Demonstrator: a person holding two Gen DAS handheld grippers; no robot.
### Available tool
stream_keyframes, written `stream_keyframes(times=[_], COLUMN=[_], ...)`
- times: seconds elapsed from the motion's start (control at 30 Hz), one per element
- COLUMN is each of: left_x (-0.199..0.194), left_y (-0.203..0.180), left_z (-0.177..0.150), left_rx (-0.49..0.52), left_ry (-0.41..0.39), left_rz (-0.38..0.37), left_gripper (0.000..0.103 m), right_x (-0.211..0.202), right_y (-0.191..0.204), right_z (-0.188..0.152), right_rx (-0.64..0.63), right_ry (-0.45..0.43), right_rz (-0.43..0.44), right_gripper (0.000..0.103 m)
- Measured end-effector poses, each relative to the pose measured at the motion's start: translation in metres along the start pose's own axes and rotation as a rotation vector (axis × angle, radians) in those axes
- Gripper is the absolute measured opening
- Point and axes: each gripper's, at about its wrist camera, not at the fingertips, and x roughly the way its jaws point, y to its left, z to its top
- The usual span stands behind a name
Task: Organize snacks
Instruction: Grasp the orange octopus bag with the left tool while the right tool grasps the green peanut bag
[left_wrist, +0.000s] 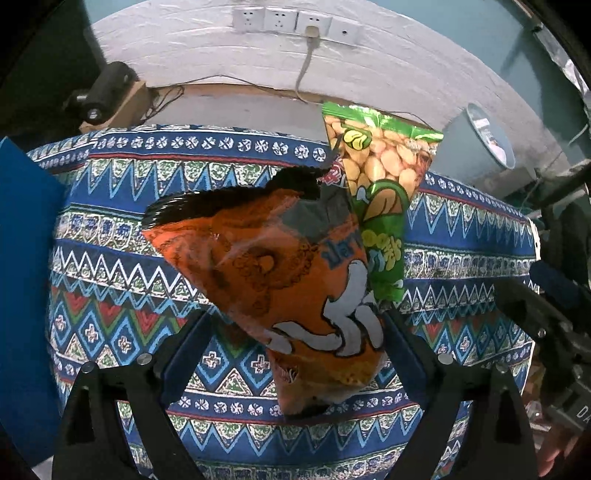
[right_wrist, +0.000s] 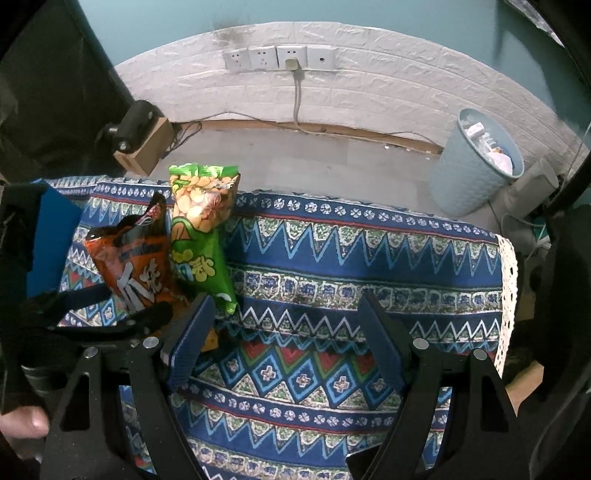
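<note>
At far left, a flat blue board (left_wrist: 22, 258), lying at the edge of the patterned tablecloth (left_wrist: 110, 258). Beyond that edge, on the floor, a cardboard box (right_wrist: 147, 151) with a black device (right_wrist: 133, 123) on top, close to the white brick wall.

Next along, the left gripper (left_wrist: 297, 317), jaws spread wide, with the orange snack bag (left_wrist: 280, 266) standing between them over the cloth. Lower right edge of the bag touching the right-hand finger (left_wrist: 402, 343); a small gap toward the other finger. Bag tilted, black top seam up and to the left, crumpled bottom corner nearest the camera.

Just right of the orange bag and pressed against it, the green peanut bag (left_wrist: 380, 184), upright, top seam high, lower end beside the right-hand finger and outside the jaws. From the right wrist view, both bags side by side at the left part of the cloth.

Above, on the wall, a row of sockets (left_wrist: 295, 20), one with a plug and grey cable (left_wrist: 304, 66) hanging down.

Further right, the right gripper (right_wrist: 286, 301), jaws apart, nothing between the blue pads (right_wrist: 192, 343), bare cloth underneath; left pad close by the green bag's bottom.

At far right, past the lace edge of the cloth, a pale blue bin (right_wrist: 469, 173) on the floor.
</note>
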Motion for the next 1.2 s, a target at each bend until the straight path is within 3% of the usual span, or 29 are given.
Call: stream_keyframes(times=[0.03,0.1,0.17,0.23,0.4,0.5,0.73,0.93,1.03,1.1,1.2], left_x=[0.000,-0.003,-0.004,-0.007,-0.015,-0.024,-0.035,-0.032,-0.025,-0.020,-0.010], left_y=[0.000,0.002,0.001,0.004,0.014,0.023,0.041,0.041,0.041,0.045,0.053], left_z=[0.000,-0.002,-0.003,-0.005,-0.006,-0.007,-0.005,-0.003,0.003,0.008,0.014], left_rx=[0.007,0.031,0.062,0.084,0.118,0.148,0.166,0.184,0.171,0.147,0.092], left_ry=[-0.007,-0.021,-0.023,-0.031,-0.034,-0.060,-0.091,-0.103,-0.110,-0.094,-0.072], left_rz=[-0.006,-0.013,-0.011,-0.007,-0.020,-0.010,-0.012,0.006,0.020,0.013,-0.002], left_gripper=[0.089,0.072,0.063,0.059,0.035,0.030,0.025,0.026,0.034,0.048,0.060], right_x=[0.001,0.005,0.009,0.013,0.019,0.024,0.039,0.056,0.064,0.069,0.077], right_y=[0.001,0.005,0.008,0.012,0.024,0.033,0.052,0.068,0.074,0.076,0.075], right_z=[0.000,0.000,0.001,0.002,0.007,0.009,0.021,0.035,0.041,0.042,0.043], right_rx=[-0.002,-0.010,-0.013,-0.018,-0.027,-0.037,-0.023,0.007,0.006,0.004,0.014], right_ry=[0.002,0.012,0.021,0.029,0.035,0.043,0.052,0.060,0.066,0.069,0.084], right_rz=[-0.001,-0.001,-0.001,0.001,0.007,0.007,0.030,0.011,-0.011,-0.034,-0.045], right_gripper=[0.080,0.080,0.080,0.080,0.080,0.080,0.080,0.080,0.080,0.080,0.080])
